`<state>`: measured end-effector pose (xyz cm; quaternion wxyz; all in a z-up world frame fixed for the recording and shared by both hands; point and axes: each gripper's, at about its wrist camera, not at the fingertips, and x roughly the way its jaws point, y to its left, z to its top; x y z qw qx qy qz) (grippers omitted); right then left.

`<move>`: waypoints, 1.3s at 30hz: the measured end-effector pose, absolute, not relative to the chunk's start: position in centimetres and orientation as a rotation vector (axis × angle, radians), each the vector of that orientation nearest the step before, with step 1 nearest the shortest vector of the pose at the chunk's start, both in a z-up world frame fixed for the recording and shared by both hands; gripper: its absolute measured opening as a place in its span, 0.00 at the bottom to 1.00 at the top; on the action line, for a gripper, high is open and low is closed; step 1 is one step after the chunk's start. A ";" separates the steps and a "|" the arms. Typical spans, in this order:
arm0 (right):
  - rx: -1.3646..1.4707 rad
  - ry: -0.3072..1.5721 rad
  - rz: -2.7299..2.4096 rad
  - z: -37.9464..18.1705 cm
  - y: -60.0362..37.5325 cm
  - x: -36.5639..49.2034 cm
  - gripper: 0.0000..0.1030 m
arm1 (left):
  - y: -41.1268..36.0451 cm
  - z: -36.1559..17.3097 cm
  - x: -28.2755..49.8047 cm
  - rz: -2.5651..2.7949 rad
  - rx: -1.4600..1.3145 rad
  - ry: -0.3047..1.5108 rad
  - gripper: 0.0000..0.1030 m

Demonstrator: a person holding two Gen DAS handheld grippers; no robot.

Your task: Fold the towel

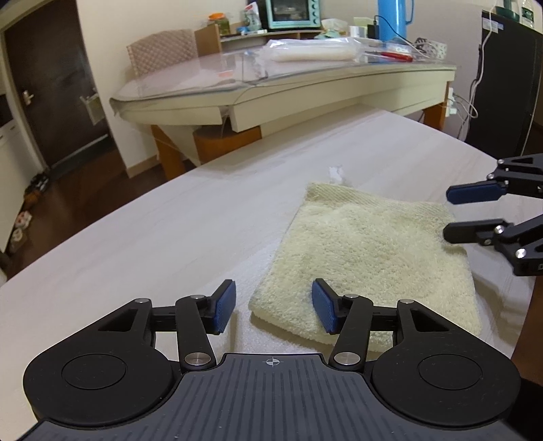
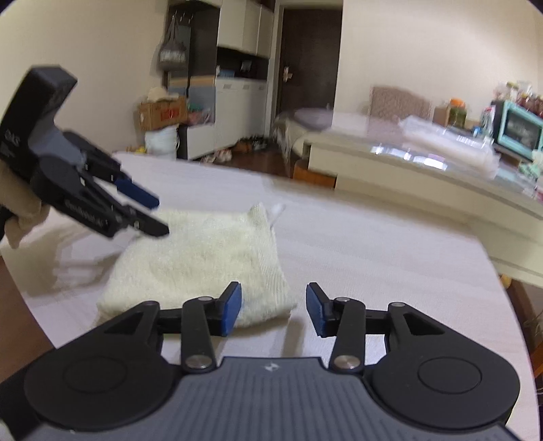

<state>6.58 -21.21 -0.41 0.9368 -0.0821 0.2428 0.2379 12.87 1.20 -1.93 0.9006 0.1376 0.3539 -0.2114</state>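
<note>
A pale yellow towel [image 1: 370,251] lies folded into a thick square on the white table [image 1: 152,237]. My left gripper [image 1: 273,307] is open and empty, just above the towel's near left corner. My right gripper [image 1: 448,213] shows at the towel's right edge, open and empty. In the right wrist view the towel [image 2: 200,257] lies ahead and left; my right gripper [image 2: 273,308] is open over its near corner, and my left gripper [image 2: 159,217] hovers open over the towel's far left edge.
A small white tag [image 1: 336,173] sticks out at the towel's far corner. A long beige table [image 1: 305,88] with bags, a blue jug [image 1: 393,17] and a teal oven [image 1: 293,13] stands behind. A black cabinet [image 1: 509,84] stands at the right.
</note>
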 end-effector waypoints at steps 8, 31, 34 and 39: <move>-0.186 0.496 0.590 0.7 -20.1 5.3 0.35 | 0.7 -0.6 10.2 -0.491 0.215 0.692 0.49; -0.193 0.511 0.691 -0.5 -17.9 5.7 0.32 | 1.2 -1.4 10.5 -0.576 0.210 0.688 0.45; -0.202 0.503 0.668 -0.3 -18.4 6.9 0.32 | 0.7 -1.2 9.1 -0.609 0.227 0.683 0.45; -0.226 0.520 0.711 -0.1 -17.8 9.5 0.32 | -0.7 -1.7 7.1 -0.661 0.246 0.683 0.46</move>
